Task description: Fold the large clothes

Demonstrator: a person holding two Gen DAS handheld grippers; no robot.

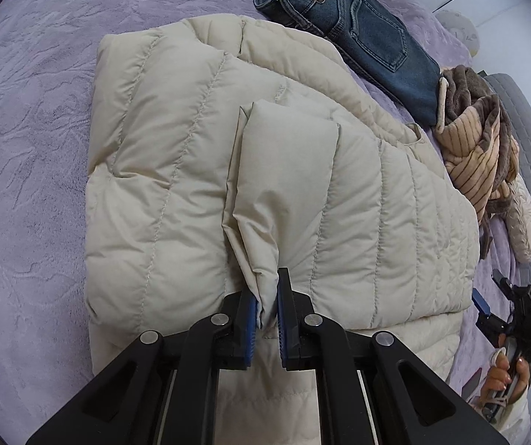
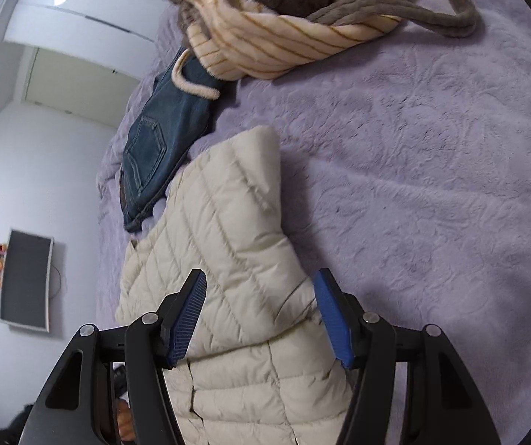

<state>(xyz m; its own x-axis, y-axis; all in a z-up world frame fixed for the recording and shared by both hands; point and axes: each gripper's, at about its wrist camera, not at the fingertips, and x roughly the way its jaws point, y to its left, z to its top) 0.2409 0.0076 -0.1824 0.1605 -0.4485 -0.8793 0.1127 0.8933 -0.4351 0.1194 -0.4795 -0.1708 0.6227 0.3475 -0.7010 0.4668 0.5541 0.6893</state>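
Left tongs [image 1: 267, 315] are clamped on a pinch of the cream jacket [image 1: 176, 170] — looks like the cuff end of a sleeve [image 1: 287, 170] laid across the body. Right tongs [image 2: 261, 319] stand open over another part of the jacket [image 2: 235, 252], the pads clear of the cloth on both sides, nothing gripped. The jacket lies spread on the bed [image 1: 32, 118], partly folded, its quilted panels puffed up. My read: it is light and soft but springy, so a fold will want to pop back up, and the smooth shell may slide between the pads. Best take hold at a seam, cuff or hem, where the cloth is thin and flat — a fat quilted panel would likely squeeze out. The bed's lilac plush cover is soft and textured, so it should hold the jacket in place. Jeans [image 1: 347, 26] lie just beyond the jacket, with a striped brown-and-cream robe [image 2: 265, 37] heaped beside them. Pale walls, and a dark screen [image 2: 24, 282] hangs on one.
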